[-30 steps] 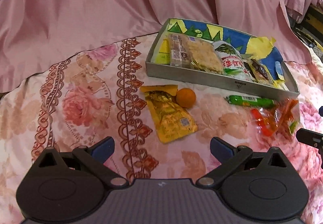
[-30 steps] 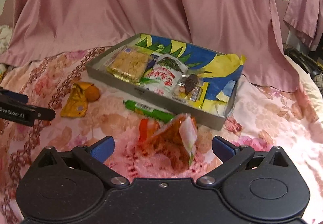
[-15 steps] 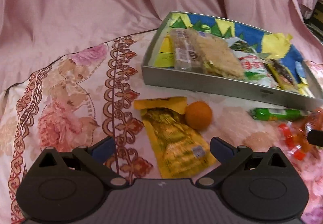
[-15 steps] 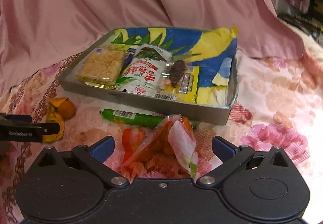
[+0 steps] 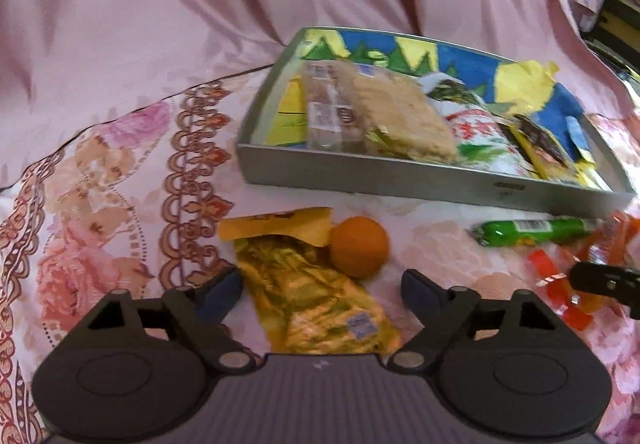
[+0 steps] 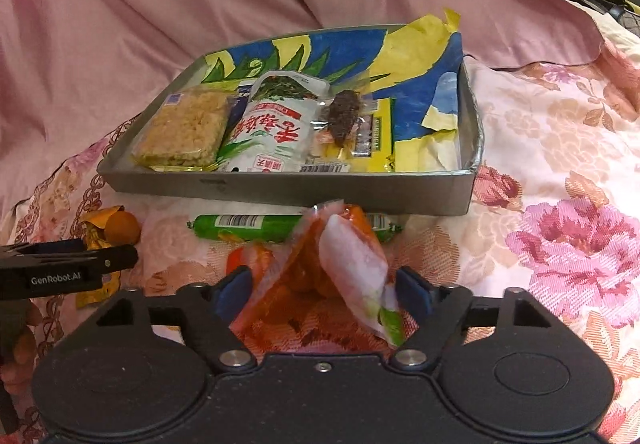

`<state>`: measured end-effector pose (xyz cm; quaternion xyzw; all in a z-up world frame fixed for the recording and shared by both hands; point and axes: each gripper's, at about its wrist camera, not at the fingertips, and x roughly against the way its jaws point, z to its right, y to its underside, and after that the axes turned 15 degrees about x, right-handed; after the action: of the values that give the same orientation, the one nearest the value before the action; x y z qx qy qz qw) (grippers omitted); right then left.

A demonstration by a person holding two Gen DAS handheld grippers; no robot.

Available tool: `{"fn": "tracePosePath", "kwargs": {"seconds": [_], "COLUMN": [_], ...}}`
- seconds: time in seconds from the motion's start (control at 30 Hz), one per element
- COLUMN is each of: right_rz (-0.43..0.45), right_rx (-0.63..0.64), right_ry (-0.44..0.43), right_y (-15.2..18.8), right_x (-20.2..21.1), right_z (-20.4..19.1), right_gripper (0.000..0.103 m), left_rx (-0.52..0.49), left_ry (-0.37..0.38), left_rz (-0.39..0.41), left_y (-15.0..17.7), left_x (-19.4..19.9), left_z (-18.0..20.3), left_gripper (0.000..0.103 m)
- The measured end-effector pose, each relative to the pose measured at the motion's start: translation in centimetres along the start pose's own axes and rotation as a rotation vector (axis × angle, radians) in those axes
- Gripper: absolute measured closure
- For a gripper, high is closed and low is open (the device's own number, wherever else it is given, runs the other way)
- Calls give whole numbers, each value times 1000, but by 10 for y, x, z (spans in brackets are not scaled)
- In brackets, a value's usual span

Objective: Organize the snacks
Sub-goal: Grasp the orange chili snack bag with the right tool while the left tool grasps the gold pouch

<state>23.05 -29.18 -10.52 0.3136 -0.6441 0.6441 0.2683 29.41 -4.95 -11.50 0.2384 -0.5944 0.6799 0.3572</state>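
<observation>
Both tongs have come lower and nearer to the loose snacks than a second ago, and both have gone from fully spread to narrowing. The left tongs (image 5: 322, 290) now straddle the yellow foil pouch (image 5: 316, 292), which lies flat on the floral cloth (image 5: 100, 204); their jaws are closing with the pouch between them, though the blue pads do not yet touch it. An orange ball-shaped snack (image 5: 359, 252) sits against the pouch's upper right edge, just ahead of the right jaw. The right tongs (image 6: 322, 294) stand over the orange-and-white snack bag (image 6: 340, 268), which is crumpled and peaked upward; their jaws are also closing with the bag between them, the pads very near its sides, and contact cannot be confirmed. A green sausage stick (image 6: 248, 226) lies behind that bag, just in front of the grey tray (image 6: 280, 194). The tray's contents have not changed: a rice-crisp block (image 6: 180, 132), a white packet with red characters (image 6: 272, 132) and a yellow packet bearing a dark piece (image 6: 360, 128), all resting on a blue-and-yellow liner. Pink draped fabric (image 6: 200, 4) fills the background.
</observation>
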Motion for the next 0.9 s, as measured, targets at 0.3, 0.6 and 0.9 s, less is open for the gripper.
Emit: {"fn": "tracePosePath", "kwargs": {"seconds": [0.3, 0.6, 0.9], "right_rz": [-18, -35, -21], "right_rx": [110, 178, 190], "right_ry": [-36, -40, -37], "right_y": [-2, -1, -1], "right_x": [3, 3, 2], "right_z": [-23, -37, -38], "right_gripper": [30, 28, 27], "left_rx": [-6, 54, 53], "left_ry": [60, 23, -29], "left_rz": [-39, -35, -17], "left_y": [4, 1, -1], "left_x": [6, 2, 0], "left_z": [8, 0, -4], "left_gripper": [19, 13, 15]}}
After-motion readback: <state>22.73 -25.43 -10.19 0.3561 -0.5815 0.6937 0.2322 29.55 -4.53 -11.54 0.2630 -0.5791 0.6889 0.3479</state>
